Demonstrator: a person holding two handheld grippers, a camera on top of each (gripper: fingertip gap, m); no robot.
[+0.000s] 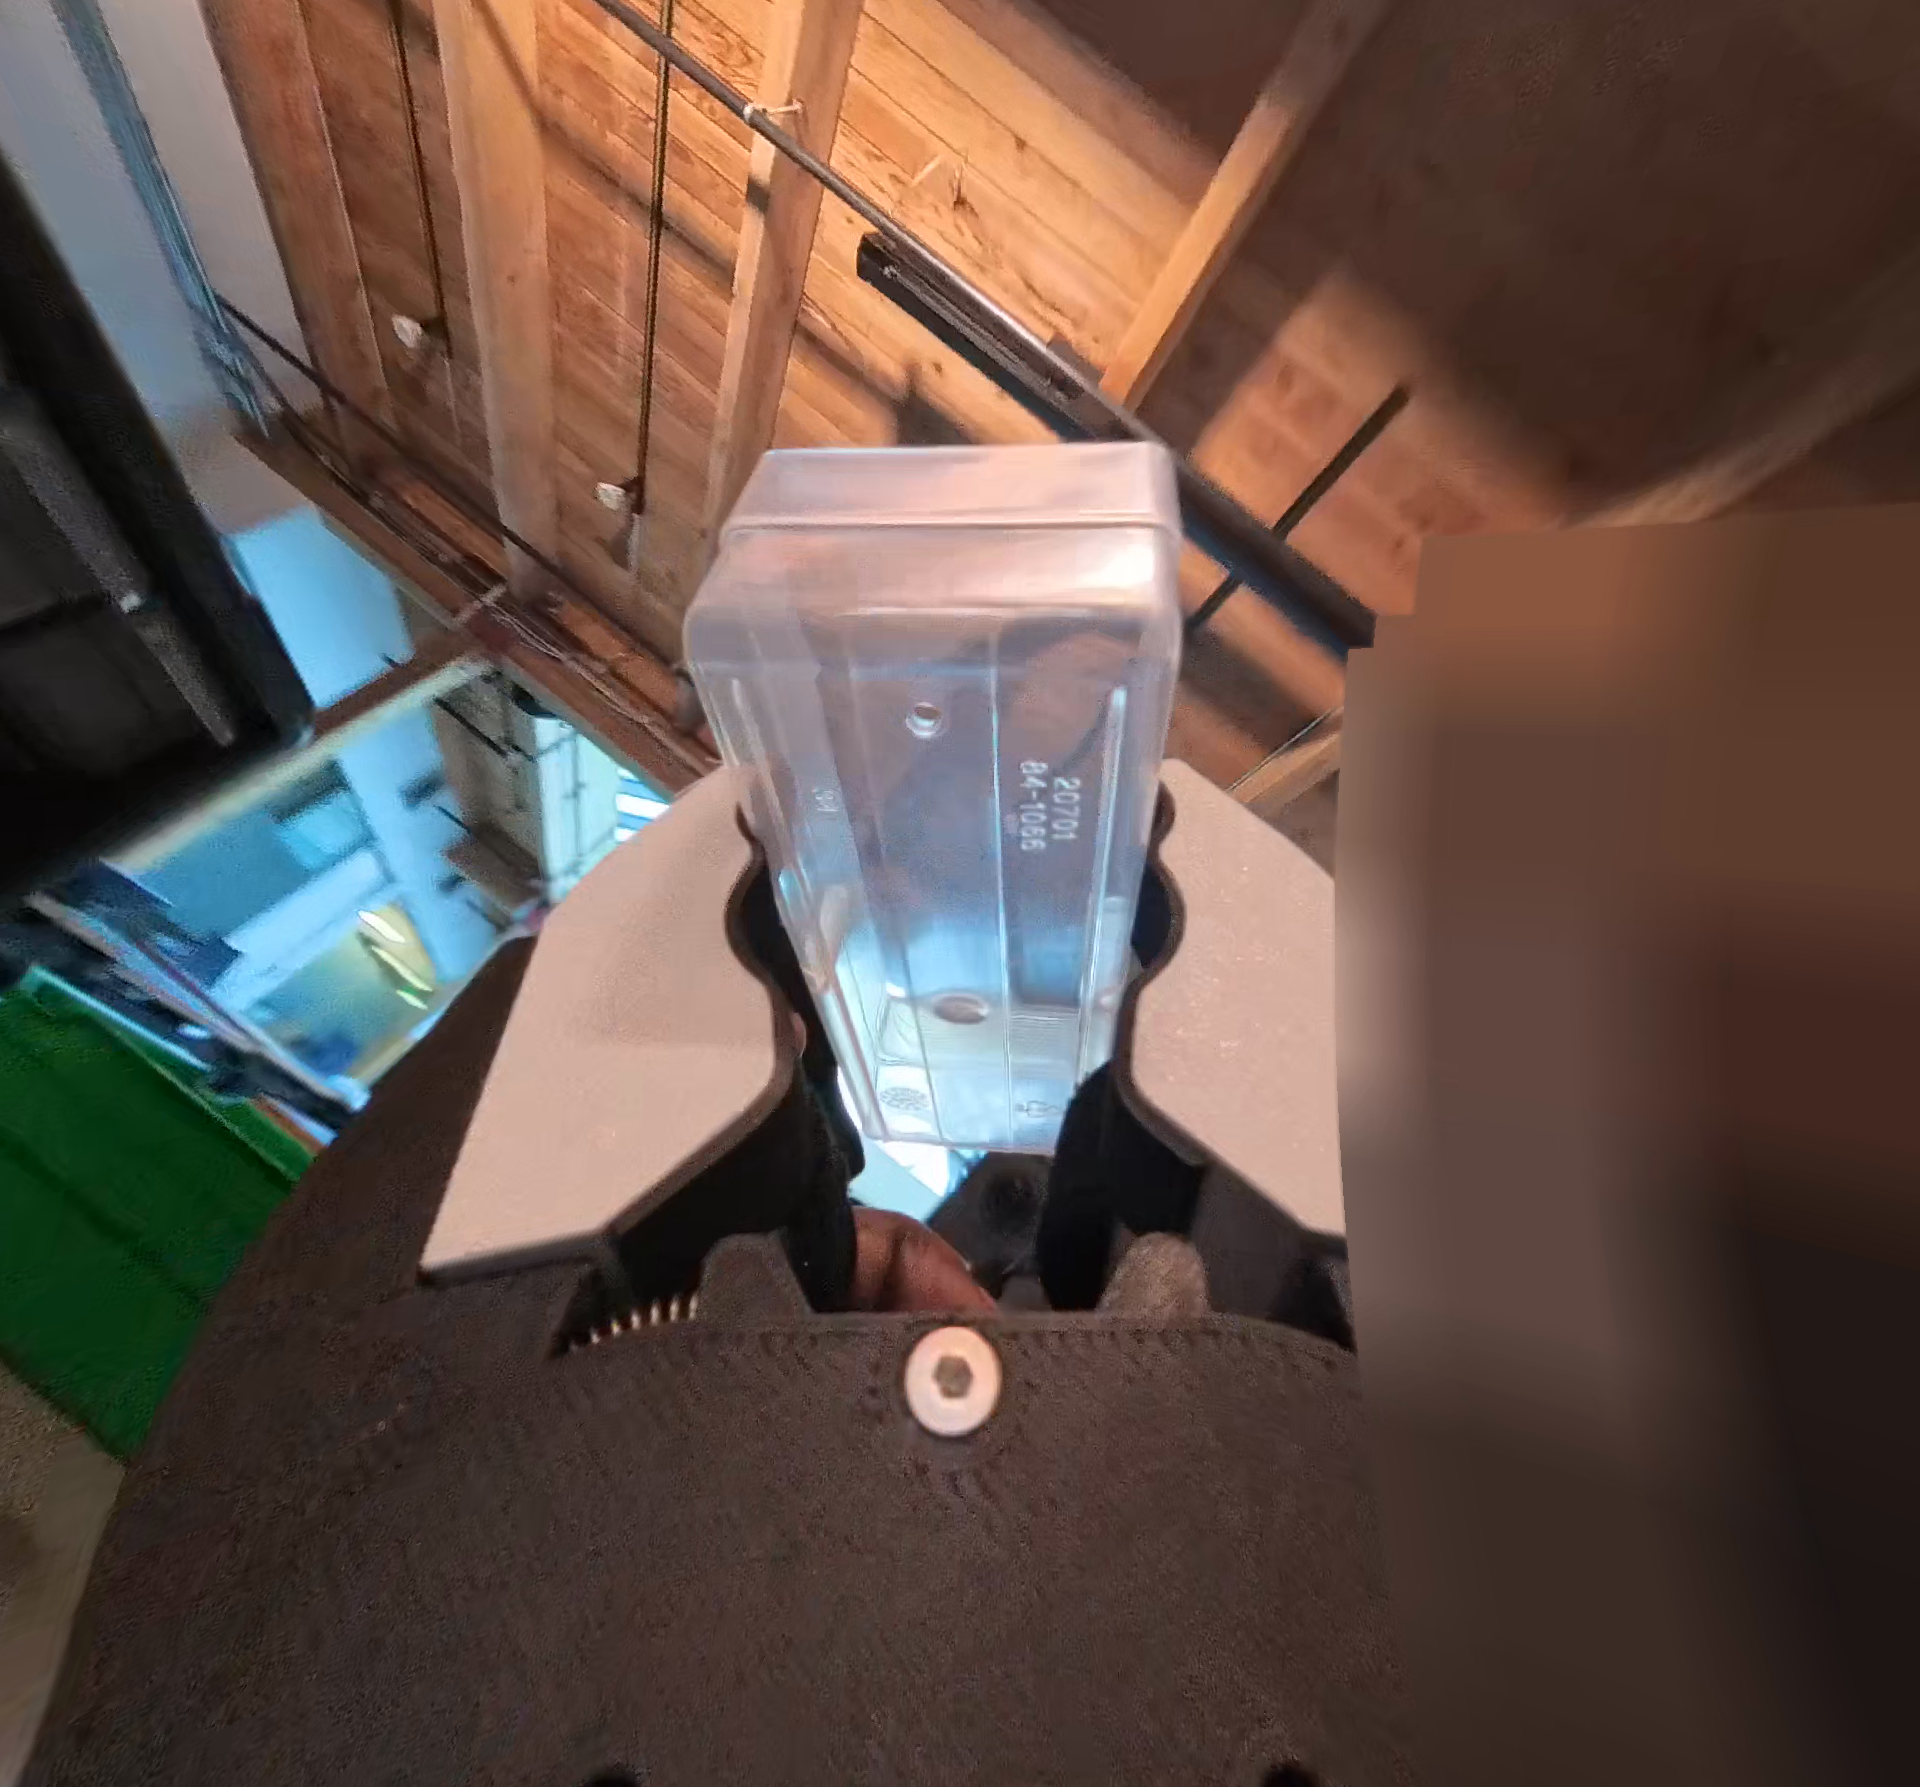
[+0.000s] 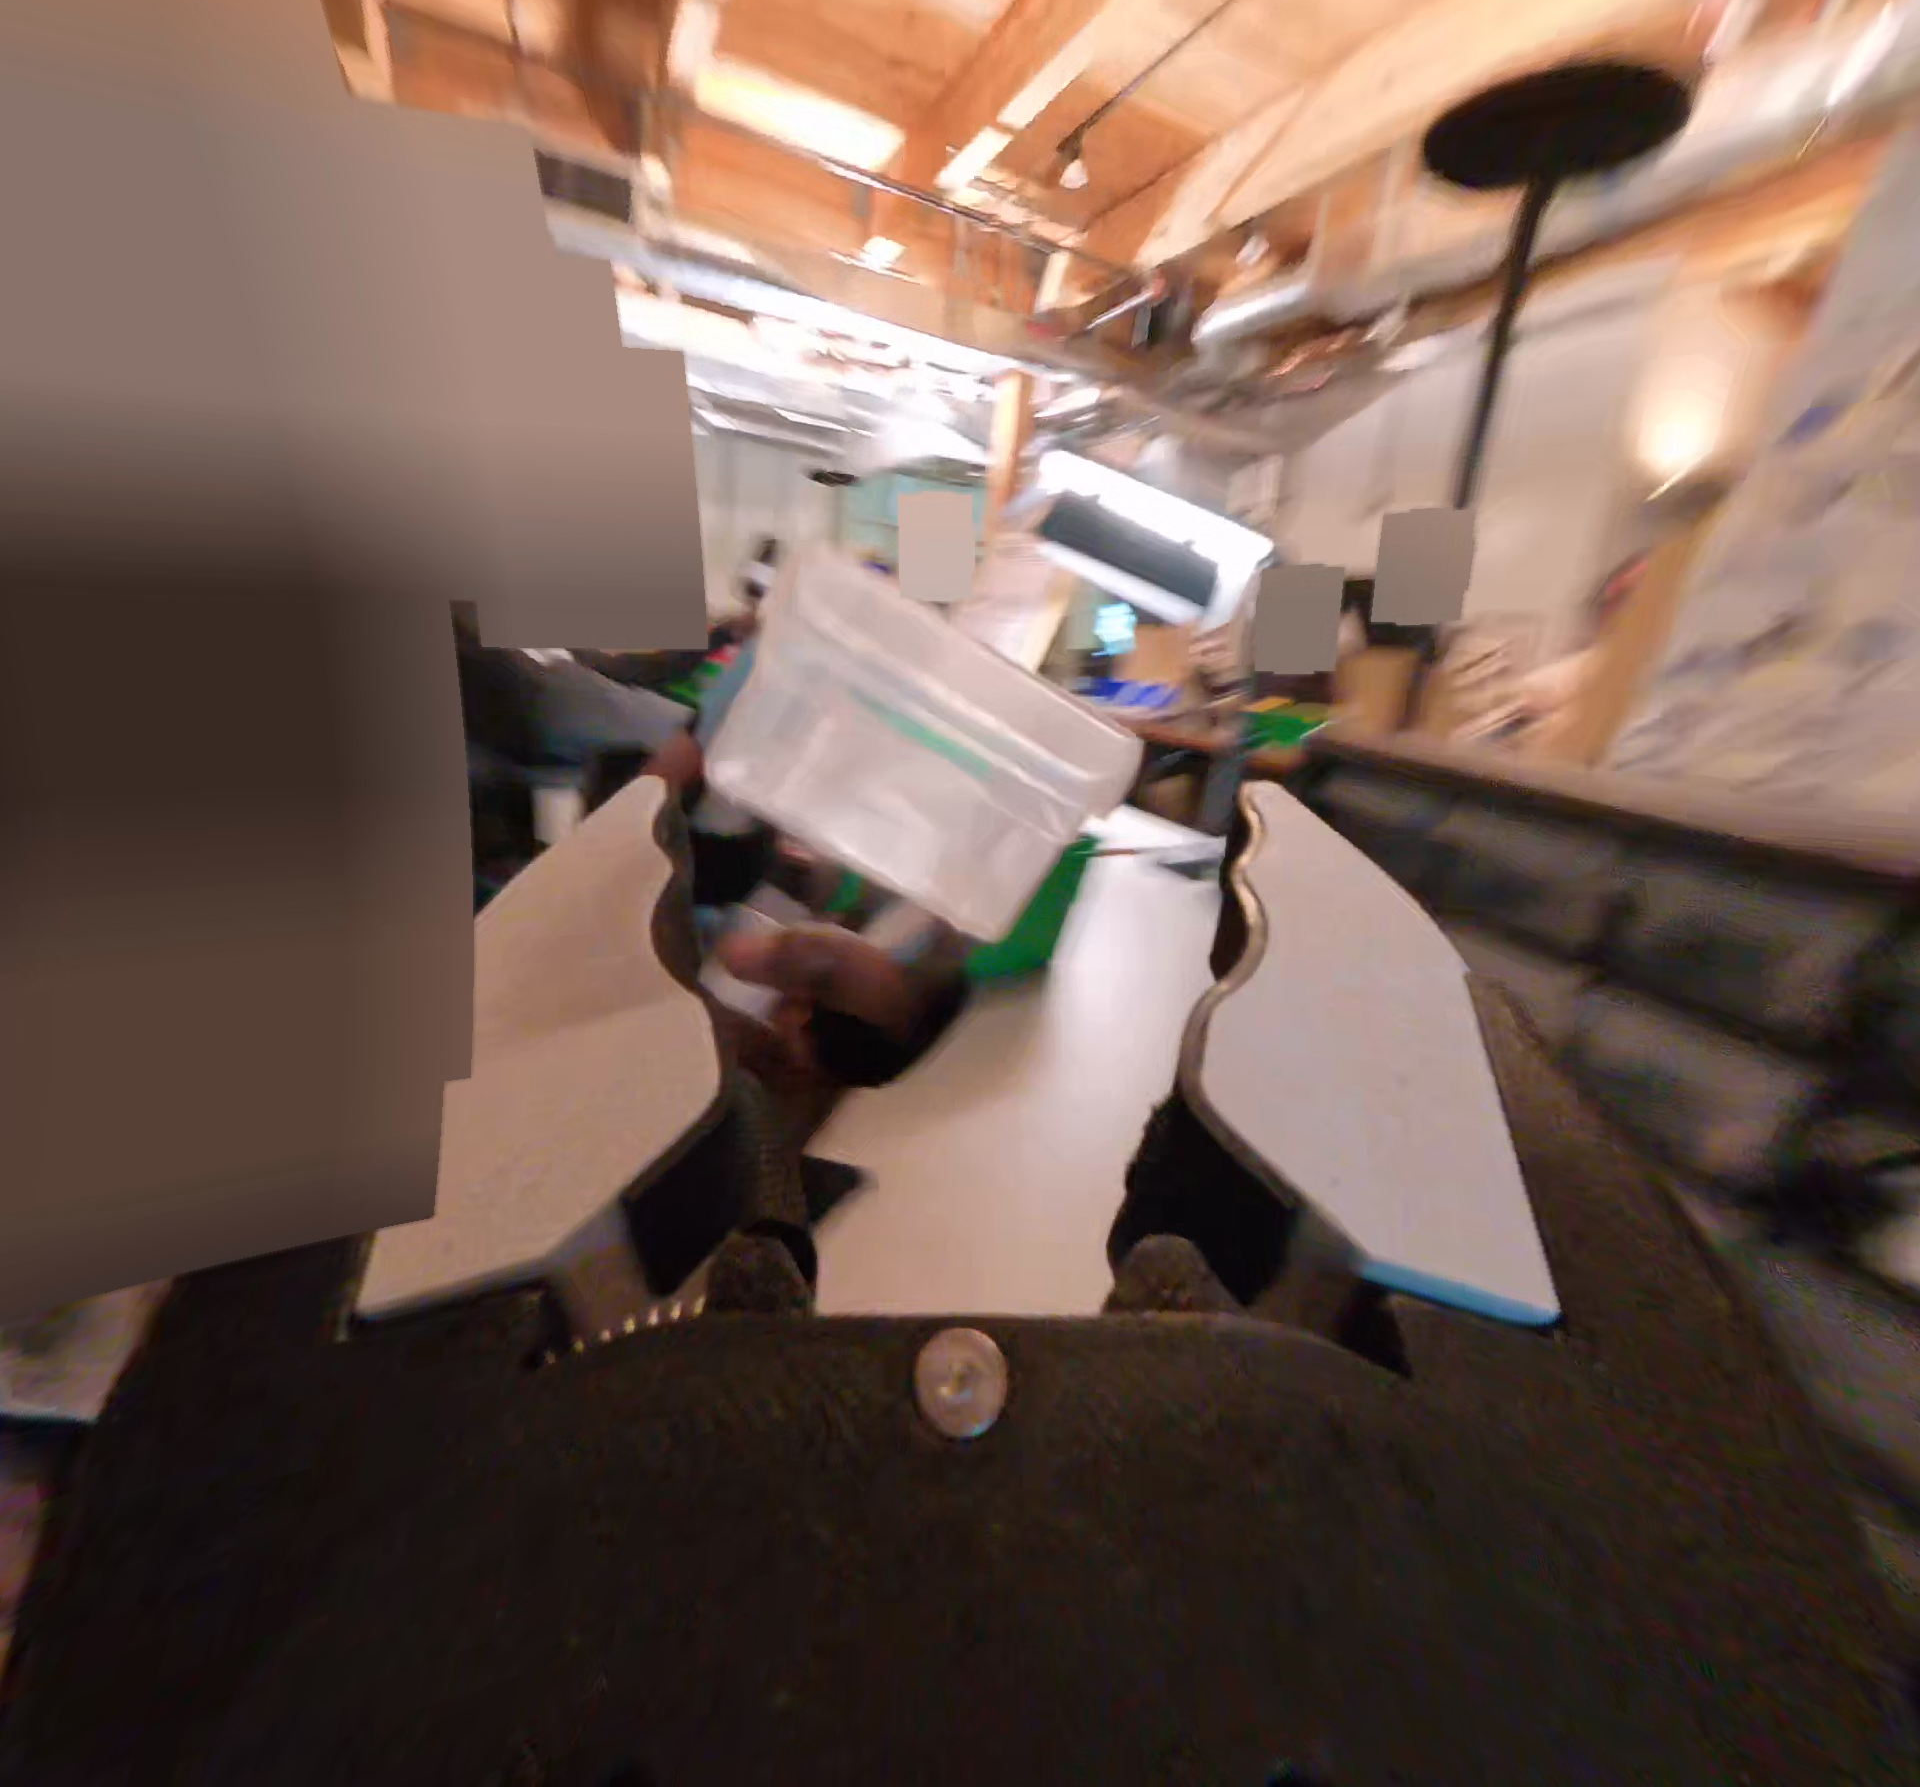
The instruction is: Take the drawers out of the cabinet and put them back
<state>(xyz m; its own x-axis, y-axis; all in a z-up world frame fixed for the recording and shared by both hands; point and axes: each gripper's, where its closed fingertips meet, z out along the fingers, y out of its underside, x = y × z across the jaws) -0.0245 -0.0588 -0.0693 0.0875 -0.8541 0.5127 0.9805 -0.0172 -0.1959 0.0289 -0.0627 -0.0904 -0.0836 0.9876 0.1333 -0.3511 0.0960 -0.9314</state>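
Clear glossy plastic drawer point(image 1: 935, 802), matt grey gripper fingers point(image 1: 623, 1010) on rough black printed body, shiny metal screw point(image 1: 952, 1376), bare unfinished wood ceiling point(image 1: 727, 231), smooth white table point(image 2: 987, 1166)

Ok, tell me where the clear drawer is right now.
The clear drawer is clamped between the left gripper fingers, held up in the air toward the wooden ceiling. In the right wrist view it shows blurred, ahead of the open right gripper.
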